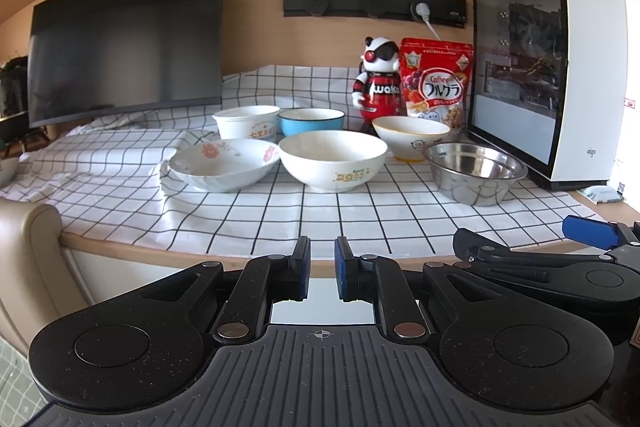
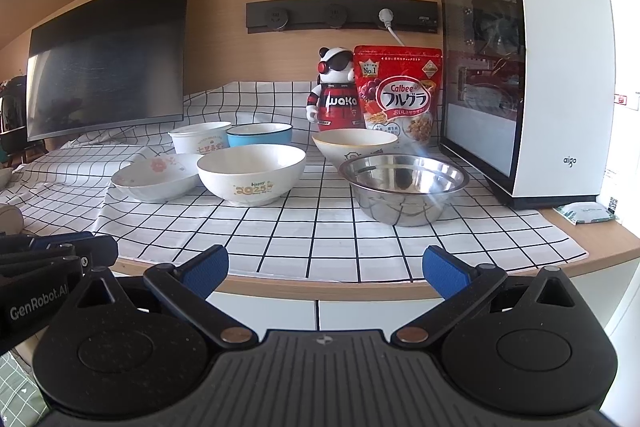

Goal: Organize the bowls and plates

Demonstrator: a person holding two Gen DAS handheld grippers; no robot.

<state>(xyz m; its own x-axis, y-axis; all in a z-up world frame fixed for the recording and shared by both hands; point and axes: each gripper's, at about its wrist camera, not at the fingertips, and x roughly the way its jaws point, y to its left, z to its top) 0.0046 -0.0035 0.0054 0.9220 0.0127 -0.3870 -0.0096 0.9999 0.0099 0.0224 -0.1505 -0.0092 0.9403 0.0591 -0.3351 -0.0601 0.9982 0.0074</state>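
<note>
Six bowls are sitting on the checked cloth (image 2: 320,239), all left of the white computer case (image 2: 560,67); the steel bowl (image 2: 402,187) is lying nearest it. Before the counter edge, the left gripper (image 1: 322,267) is resting pressed together and empty, while the right gripper (image 2: 326,271) is hanging spread wide.
</note>
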